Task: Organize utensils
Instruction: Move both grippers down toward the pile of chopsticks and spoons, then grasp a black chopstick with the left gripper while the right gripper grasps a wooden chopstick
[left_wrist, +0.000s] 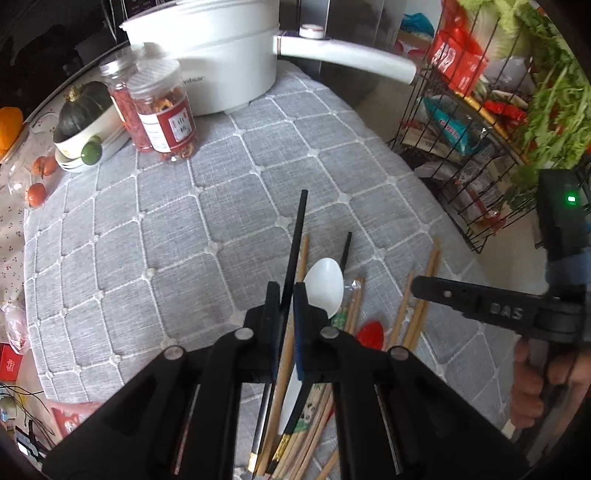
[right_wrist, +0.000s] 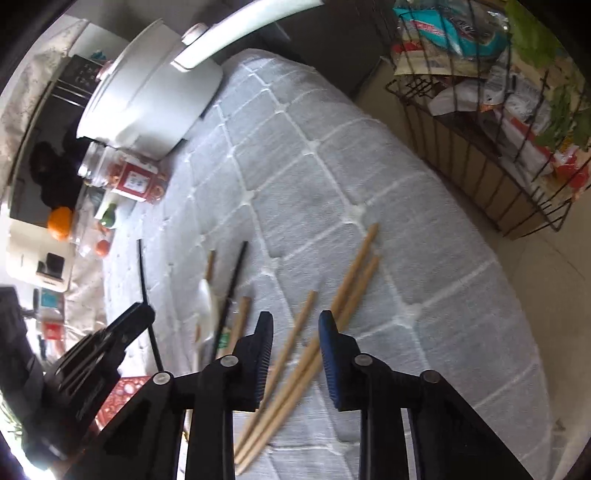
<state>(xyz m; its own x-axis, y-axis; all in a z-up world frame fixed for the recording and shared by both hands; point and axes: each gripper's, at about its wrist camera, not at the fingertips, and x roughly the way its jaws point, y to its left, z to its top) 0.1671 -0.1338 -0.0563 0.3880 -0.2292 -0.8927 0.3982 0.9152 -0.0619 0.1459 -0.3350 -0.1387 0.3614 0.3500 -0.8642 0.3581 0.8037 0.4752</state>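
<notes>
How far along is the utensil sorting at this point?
Early. Nothing looks grouped yet. In hand: the left tongs are shut on one black chopstick. The right tongs stand open over loose wooden chopsticks. Left: the white spoon, another black chopstick and the wooden ones scattered on the grey cloth.

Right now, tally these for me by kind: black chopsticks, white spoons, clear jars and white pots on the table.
Black chopsticks: 2
White spoon: 1
Clear jars: 2
White pot: 1
Total: 6
</notes>
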